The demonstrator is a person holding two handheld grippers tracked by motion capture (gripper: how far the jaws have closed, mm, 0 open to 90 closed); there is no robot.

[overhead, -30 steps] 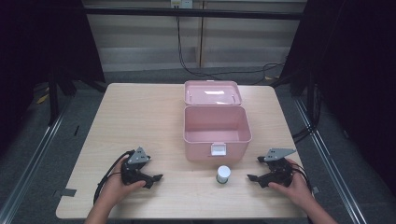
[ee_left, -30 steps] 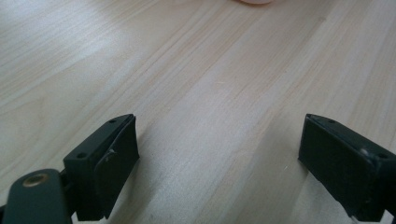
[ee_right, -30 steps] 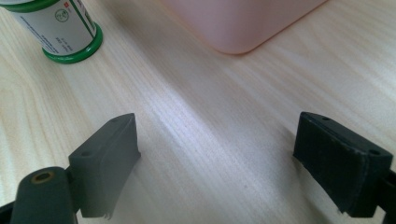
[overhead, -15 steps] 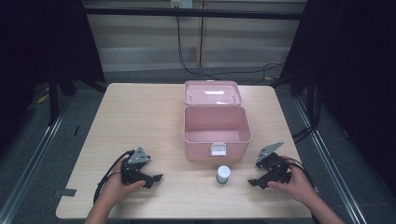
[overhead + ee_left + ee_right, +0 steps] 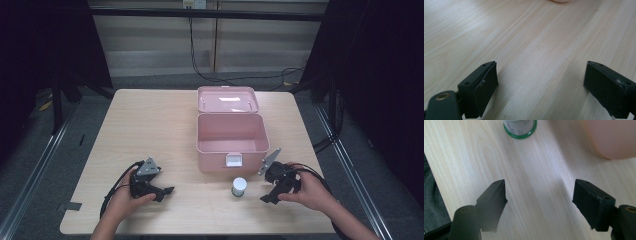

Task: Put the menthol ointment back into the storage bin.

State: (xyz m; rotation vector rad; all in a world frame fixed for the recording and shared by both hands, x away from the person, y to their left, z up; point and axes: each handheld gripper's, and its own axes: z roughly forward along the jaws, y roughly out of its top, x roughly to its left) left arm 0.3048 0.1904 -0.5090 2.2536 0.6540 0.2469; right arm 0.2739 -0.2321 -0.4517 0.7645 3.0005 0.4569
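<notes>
**Right gripper nears the small jar**

The right gripper point(image 5: 266, 196) has its jaws apart with only bare wood between them; they have just been closing. Ahead of them, close by, stands the small white jar point(image 5: 239, 186) with a green base, upright on the table point(image 5: 150, 130) just in front of the open pink box point(image 5: 231, 140). The left gripper point(image 5: 162, 191) rests well apart to the left, jaws wide and holding nothing.
</notes>
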